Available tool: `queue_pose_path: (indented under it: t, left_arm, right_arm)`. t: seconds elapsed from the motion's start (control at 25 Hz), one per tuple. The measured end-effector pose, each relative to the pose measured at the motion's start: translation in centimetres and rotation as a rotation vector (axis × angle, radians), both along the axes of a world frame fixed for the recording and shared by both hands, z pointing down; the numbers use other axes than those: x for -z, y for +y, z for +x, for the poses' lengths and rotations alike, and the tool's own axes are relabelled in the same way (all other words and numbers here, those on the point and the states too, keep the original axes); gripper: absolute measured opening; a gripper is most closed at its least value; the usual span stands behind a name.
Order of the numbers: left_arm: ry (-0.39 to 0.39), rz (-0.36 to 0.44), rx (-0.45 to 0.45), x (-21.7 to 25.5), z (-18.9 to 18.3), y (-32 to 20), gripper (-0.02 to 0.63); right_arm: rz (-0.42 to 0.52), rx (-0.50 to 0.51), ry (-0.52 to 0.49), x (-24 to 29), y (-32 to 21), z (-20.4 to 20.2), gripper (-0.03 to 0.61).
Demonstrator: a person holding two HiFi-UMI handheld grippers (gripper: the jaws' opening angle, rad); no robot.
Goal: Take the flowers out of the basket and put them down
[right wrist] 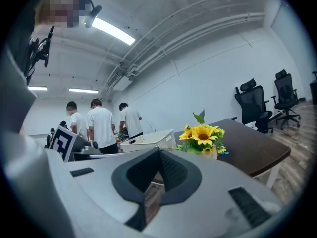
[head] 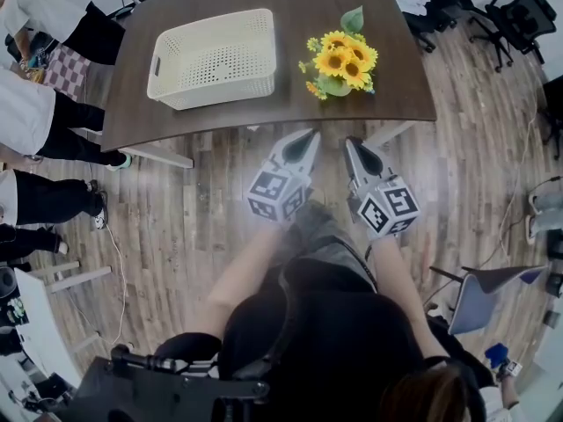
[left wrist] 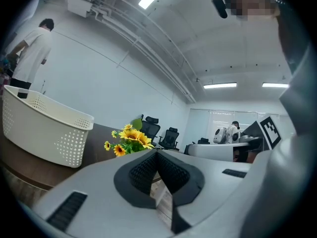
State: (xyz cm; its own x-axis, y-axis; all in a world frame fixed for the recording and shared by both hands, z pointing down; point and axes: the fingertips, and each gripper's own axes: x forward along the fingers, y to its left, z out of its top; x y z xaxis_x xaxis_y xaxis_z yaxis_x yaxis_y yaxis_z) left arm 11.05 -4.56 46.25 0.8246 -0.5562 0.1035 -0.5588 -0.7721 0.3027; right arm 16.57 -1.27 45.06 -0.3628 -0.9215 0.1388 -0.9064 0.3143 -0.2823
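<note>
— Fingers (left wrist: 141, 172) of the left gripper (head: 310, 135): how are they found?
— They are seen pressed together, with nothing held between them. The basket (head: 211, 82) is seen ahead of them and off to their left, on the table (head: 264, 121).
— And where are the flowers (head: 341, 60) placed?
— Outside the basket, upright on the table and apart from it. They are seen ahead of the left fingertips and slightly to their right, almost straight ahead of the right ones, untouched.
— Is the right gripper (head: 350, 141) closed too?
— Yes, its fingers are shut on nothing. Both pairs are held short of the table edge, over the wooden floor (head: 193, 218).
</note>
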Motion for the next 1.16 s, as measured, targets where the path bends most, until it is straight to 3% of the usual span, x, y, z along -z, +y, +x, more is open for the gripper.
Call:
queue_pose_path:
  t: [0.72,1.16]
  left_arm:
    - [-0.031,-0.006,-0.025,-2.4,-0.7,7.7,0.0]
    - [-0.018,0.004,-0.036,-1.4,-0.8,8.4,0.0]
  right_arm:
    - [-0.014,0.019,-0.002,-2.2,6.8,-1.6,0.0]
    - [0.007,0.021,-0.022,-1.3,7.0,-2.0,0.0]
